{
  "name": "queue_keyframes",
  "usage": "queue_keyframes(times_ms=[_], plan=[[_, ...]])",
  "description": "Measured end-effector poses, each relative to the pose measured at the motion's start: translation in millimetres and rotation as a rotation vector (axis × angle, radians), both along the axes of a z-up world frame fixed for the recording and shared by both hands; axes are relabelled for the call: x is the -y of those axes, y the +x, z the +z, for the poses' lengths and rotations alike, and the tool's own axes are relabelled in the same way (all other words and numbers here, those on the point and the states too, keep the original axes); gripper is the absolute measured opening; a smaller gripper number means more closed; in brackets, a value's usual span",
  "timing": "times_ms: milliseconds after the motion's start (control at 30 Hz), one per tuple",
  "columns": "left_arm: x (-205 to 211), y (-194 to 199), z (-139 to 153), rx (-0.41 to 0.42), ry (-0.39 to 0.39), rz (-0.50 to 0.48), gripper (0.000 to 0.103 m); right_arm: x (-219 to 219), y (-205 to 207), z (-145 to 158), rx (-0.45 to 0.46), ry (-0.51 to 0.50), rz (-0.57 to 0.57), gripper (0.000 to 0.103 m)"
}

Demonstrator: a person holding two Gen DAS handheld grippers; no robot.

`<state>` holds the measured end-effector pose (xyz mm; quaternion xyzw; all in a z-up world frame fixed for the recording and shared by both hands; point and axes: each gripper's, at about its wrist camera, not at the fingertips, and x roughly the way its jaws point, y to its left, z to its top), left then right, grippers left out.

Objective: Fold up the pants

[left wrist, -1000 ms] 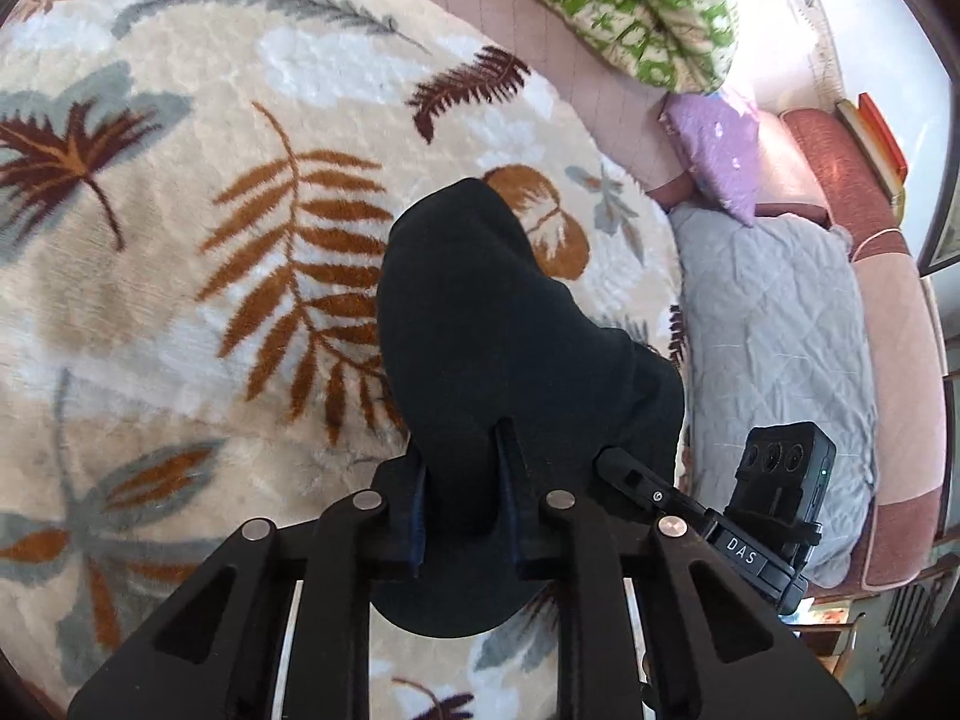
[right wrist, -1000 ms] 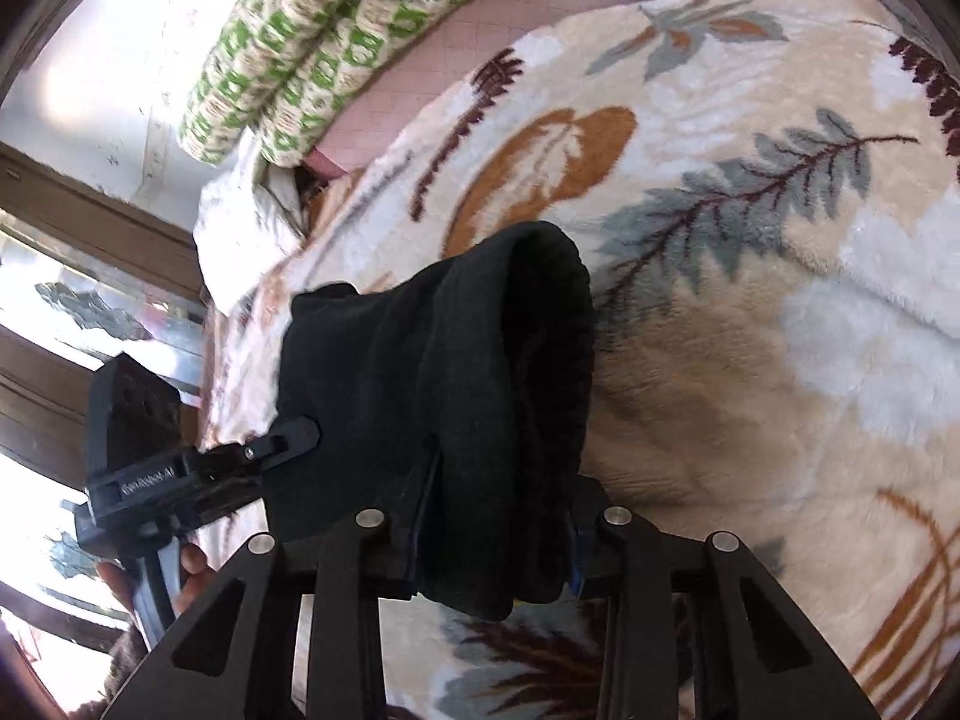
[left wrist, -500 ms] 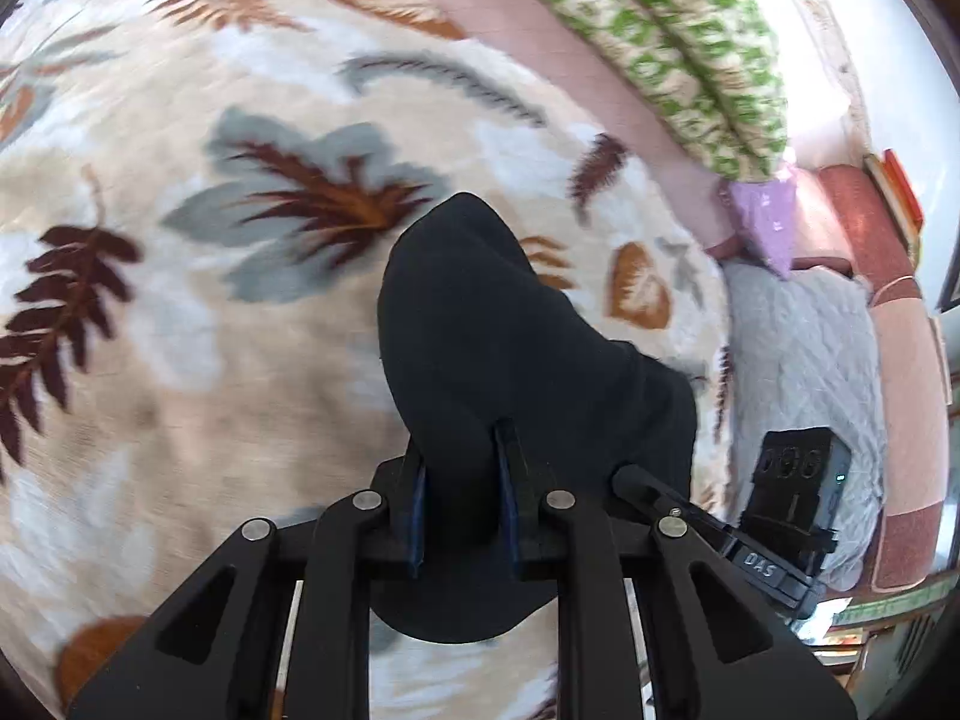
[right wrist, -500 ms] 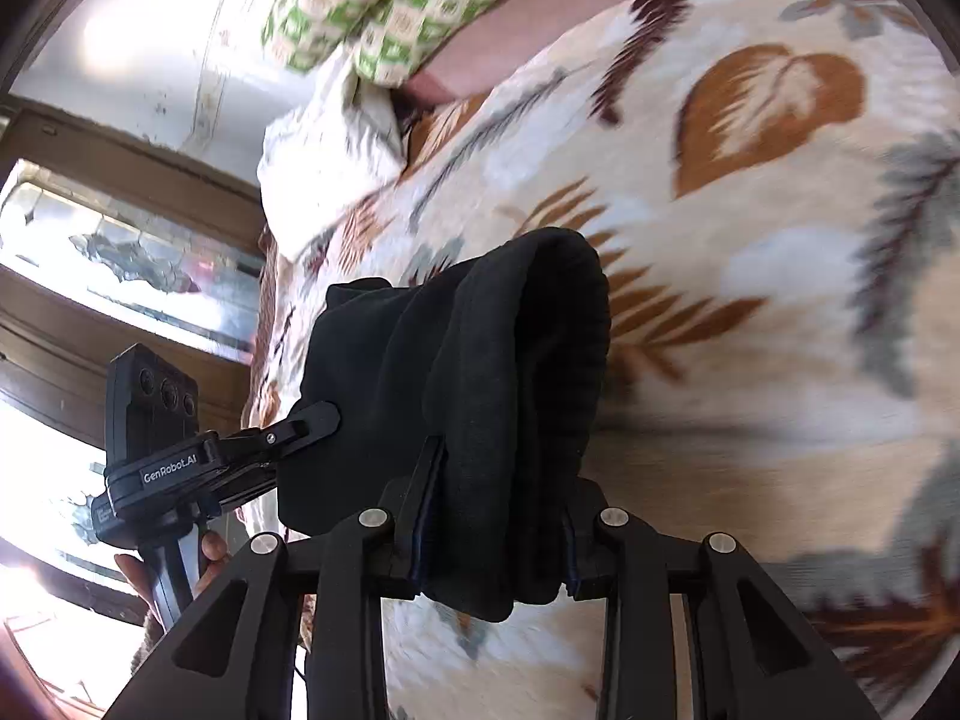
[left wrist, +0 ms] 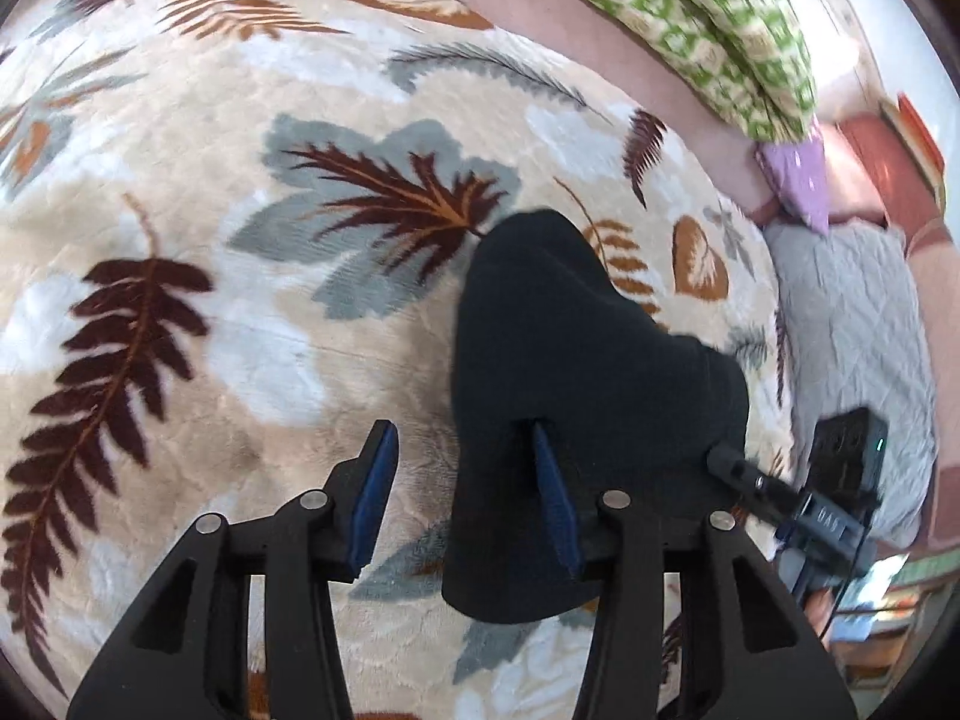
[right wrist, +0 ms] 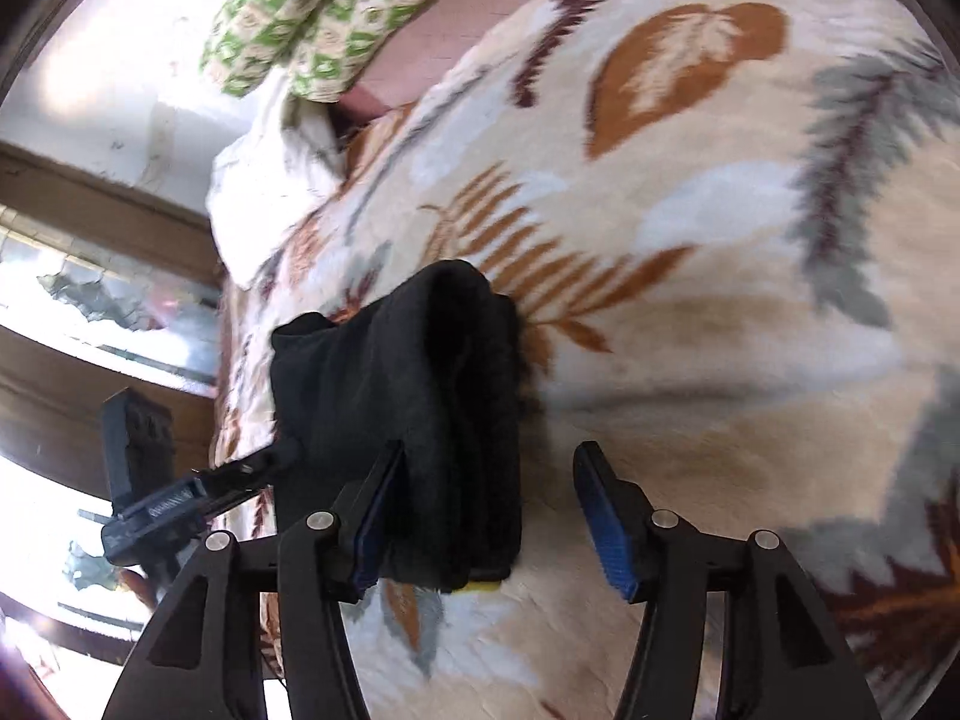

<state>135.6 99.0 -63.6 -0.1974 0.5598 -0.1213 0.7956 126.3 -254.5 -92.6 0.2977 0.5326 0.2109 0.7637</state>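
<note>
The black pants [left wrist: 576, 372] are a folded bundle on the leaf-patterned blanket [left wrist: 240, 312]. My left gripper [left wrist: 462, 498] is open; the bundle lies against its right finger, and its left finger stands clear. In the right wrist view the bundle [right wrist: 432, 396] lies against the left finger of my right gripper [right wrist: 489, 510], which is open too. A yellow tag shows at the bundle's near edge. Each gripper shows at the edge of the other's view, the right gripper in the left wrist view [left wrist: 828, 498] and the left gripper in the right wrist view [right wrist: 162, 480].
A green-and-white patterned quilt [left wrist: 690, 18] lies at the bed's far side on a pink sheet. A purple pillow [left wrist: 798, 180], a grey quilted mat [left wrist: 858, 348] and a red cushion sit to the right. A white cloth [right wrist: 270, 174] and a window are at the left.
Both grippers have opened and let go of the pants. The bundle has come down onto the blanket.
</note>
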Motion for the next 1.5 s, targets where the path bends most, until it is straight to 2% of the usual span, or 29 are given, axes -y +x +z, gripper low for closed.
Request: queue_keyframes(times_ms=[100,167,233,400,467,500,533,667,867,1000,1067,1167,1233,1500], plan=[[-8.8,-7.3,6.8,0.004,0.022,0.031,0.046,6.4,-10.4,9.2,0.002,0.02,-0.031,0.058],[-12.6,-17.3,15.1,0.024,0.063,0.043,0.045,9.3,-19.2,24.6,0.043,0.044,-0.044,0.058],[-12.9,-29.8,24.5,0.05,0.111,0.04,0.045,10.9,-29.9,44.4,0.089,0.001,-0.066,0.06],[10.0,-73.0,50.1,0.181,0.269,0.039,0.047,-13.5,-65.7,86.9,0.196,-0.274,-0.089,0.062],[24.5,-88.7,52.2,0.214,0.348,0.047,0.049,-36.3,-87.5,94.5,0.235,-0.423,-0.082,0.071],[29.0,-95.8,50.8,0.227,0.37,0.056,0.052,-45.6,-95.8,95.0,0.245,-0.479,-0.086,0.08],[33.2,-104.4,48.0,0.246,0.385,0.07,0.053,-57.6,-106.7,93.9,0.256,-0.533,-0.087,0.085],[34.5,-125.6,32.3,0.265,0.371,0.125,0.053,-80.5,-134.7,89.1,0.289,-0.652,-0.1,0.09],[28.2,-145.8,20.9,0.292,0.343,0.199,0.053,-88.7,-165.7,97.6,0.374,-0.677,-0.154,0.1],[34.2,-155.2,25.1,0.337,0.393,0.214,0.053,-91.3,-176.1,102.1,0.414,-0.692,-0.169,0.102],[37.8,-159.0,28.0,0.363,0.436,0.225,0.053,-91.7,-176.5,102.5,0.412,-0.685,-0.161,0.102],[39.3,-160.5,28.0,0.359,0.403,0.208,0.053,-91.2,-178.9,100.3,0.412,-0.683,-0.154,0.102],[41.0,-159.3,27.4,0.347,0.408,0.203,0.053,-89.0,-179.9,98.3,0.406,-0.672,-0.153,0.102],[57.5,-163.8,33.3,0.395,0.525,0.194,0.053,-75.8,-183.2,91.9,0.38,-0.644,-0.178,0.102]])
